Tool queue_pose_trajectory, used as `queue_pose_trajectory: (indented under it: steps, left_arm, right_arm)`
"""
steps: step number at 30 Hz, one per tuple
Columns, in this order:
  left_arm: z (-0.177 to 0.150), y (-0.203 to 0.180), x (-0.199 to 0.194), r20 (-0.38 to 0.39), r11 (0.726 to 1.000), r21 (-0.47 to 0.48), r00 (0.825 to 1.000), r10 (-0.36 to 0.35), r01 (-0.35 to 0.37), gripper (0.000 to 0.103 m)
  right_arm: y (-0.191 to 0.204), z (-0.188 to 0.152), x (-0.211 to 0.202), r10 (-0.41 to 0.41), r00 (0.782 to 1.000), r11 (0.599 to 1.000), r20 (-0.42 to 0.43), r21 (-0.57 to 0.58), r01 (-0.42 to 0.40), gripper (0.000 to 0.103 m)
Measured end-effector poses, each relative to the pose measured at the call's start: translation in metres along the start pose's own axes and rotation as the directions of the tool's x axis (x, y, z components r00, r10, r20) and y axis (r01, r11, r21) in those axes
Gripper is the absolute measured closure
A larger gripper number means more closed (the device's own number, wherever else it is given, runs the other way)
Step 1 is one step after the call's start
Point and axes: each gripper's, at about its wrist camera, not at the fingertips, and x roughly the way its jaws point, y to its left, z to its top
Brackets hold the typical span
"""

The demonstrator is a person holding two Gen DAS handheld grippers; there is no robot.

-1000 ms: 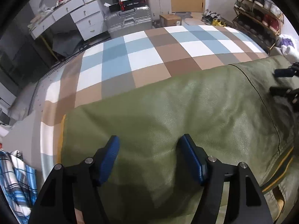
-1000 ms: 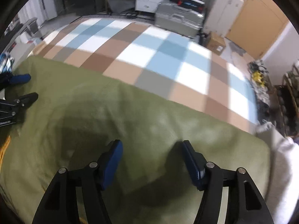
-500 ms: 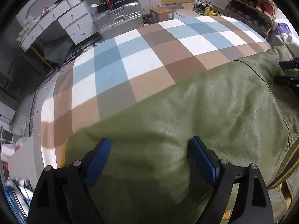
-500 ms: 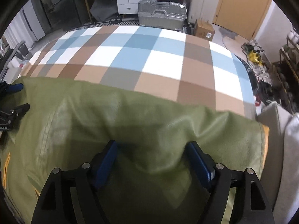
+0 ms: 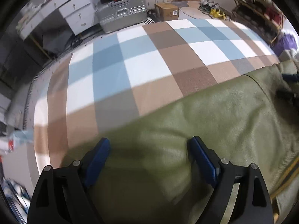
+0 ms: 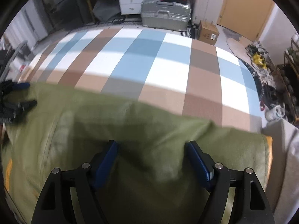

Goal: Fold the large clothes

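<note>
Directly beneath both spread jaws, olive garment [image 5: 214, 115]

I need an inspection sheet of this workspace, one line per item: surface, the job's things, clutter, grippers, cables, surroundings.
Surface: checked blanket in blue, white and brown, spread flat.
Job's things: olive green garment lying on the blanket, near side; yellow trim at its edge.
Clutter: nothing seen on the blanket besides the garment.
Grippers: left gripper and right gripper both open above the garment, gripping nothing.
Cables: nothing seen.
Surroundings: silver suitcase, cardboard box, white drawers, shoes by the door.
</note>
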Motion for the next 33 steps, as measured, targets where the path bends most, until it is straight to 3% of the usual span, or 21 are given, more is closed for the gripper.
queue_pose_trajectory:
  steps: [3,7,10,12,15,19,21,23,26,28,30,33]
  left_arm:
    - [-0.029,0.002,-0.019,-0.001,1.000,0.024,1.000,-0.003,0.003,0.016]
    - [-0.059,0.007,-0.041,-0.075,0.995,0.099,0.997,0.025,-0.017,0.017]
    - [-0.064,0.028,-0.078,0.012,0.988,0.126,0.995,0.094,-0.095,0.017]
    - [-0.057,0.058,-0.095,0.058,0.999,0.017,0.997,0.044,-0.045,0.017]
    - [-0.040,0.101,-0.083,0.032,0.987,-0.159,0.999,-0.022,0.027,0.017]
    - [-0.031,0.114,-0.033,-0.088,0.975,-0.212,0.992,-0.089,0.068,0.017]
    - [-0.036,0.107,-0.013,-0.152,0.955,-0.241,0.966,-0.211,0.171,0.017]
    - [-0.046,0.092,-0.005,-0.173,0.936,-0.240,0.937,-0.304,0.259,0.018]
    - [-0.061,0.067,-0.004,-0.214,0.941,-0.174,0.922,-0.324,0.290,0.018]
    - [-0.069,0.050,-0.009,-0.221,0.955,-0.098,0.930,-0.295,0.280,0.018]
    - [-0.073,0.041,-0.011,-0.231,0.957,-0.091,0.929,-0.289,0.275,0.018]
    - [-0.075,0.030,-0.011,-0.226,0.965,-0.087,0.938,-0.261,0.248,0.019]
  right_arm:
    - [0.002,-0.034,-0.019,0.008,1.000,1.000,0.009,-0.027,-0.008,0.025]
    - [-0.004,-0.067,-0.042,0.049,0.999,0.999,0.002,0.006,-0.049,0.025]
    - [-0.010,-0.074,-0.063,0.042,0.999,0.999,0.024,-0.006,-0.042,0.033]
    - [-0.022,-0.071,-0.080,0.013,0.997,1.000,0.075,0.025,-0.015,0.036]
    - [-0.057,-0.055,-0.090,0.015,0.993,0.987,0.120,0.155,-0.034,0.035]
    - [-0.080,-0.034,-0.068,-0.076,0.996,0.974,0.046,0.216,0.064,0.035]
    - [-0.085,-0.033,-0.046,-0.150,0.988,0.969,-0.041,0.194,0.155,0.031]
    - [-0.090,-0.042,-0.029,-0.091,0.989,0.969,-0.116,0.217,0.115,0.031]
    - [-0.101,-0.054,-0.028,0.025,0.993,0.955,-0.120,0.295,0.011,0.031]
    - [-0.108,-0.065,-0.026,0.113,0.985,0.940,-0.129,0.335,-0.064,0.030]
    - [-0.111,-0.069,-0.024,0.170,0.978,0.929,-0.122,0.351,-0.117,0.029]
    - [-0.110,-0.071,-0.025,0.195,0.976,0.926,-0.099,0.347,-0.150,0.029]
